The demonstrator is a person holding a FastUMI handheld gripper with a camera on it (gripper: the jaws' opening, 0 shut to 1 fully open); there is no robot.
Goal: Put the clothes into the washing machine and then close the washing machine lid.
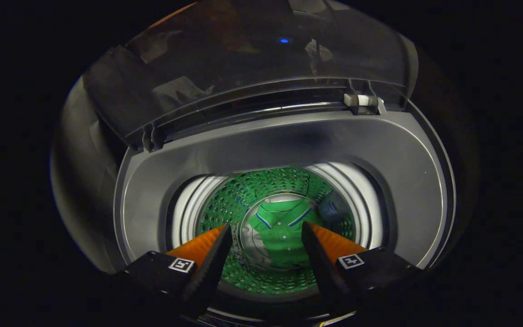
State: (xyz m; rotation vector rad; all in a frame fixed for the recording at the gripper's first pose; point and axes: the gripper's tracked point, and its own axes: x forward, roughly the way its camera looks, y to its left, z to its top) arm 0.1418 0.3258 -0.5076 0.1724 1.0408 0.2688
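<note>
Jaws wide apart, holding nothing, above green shirt in washing machine drum

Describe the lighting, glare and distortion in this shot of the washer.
Gripper view: dim overall, brightest on the drum rim; the green shirt at its bottom is lit and fairly sharp beyond the open gripper; the raised lid carries faint reflections and a blue glint; fisheye bends the washer's top panel.

Bottom part of the green polo shirt sits behind the drum rim, so can't see how it ends. Stuff reflected in the raised lid is too murky to make out.
</note>
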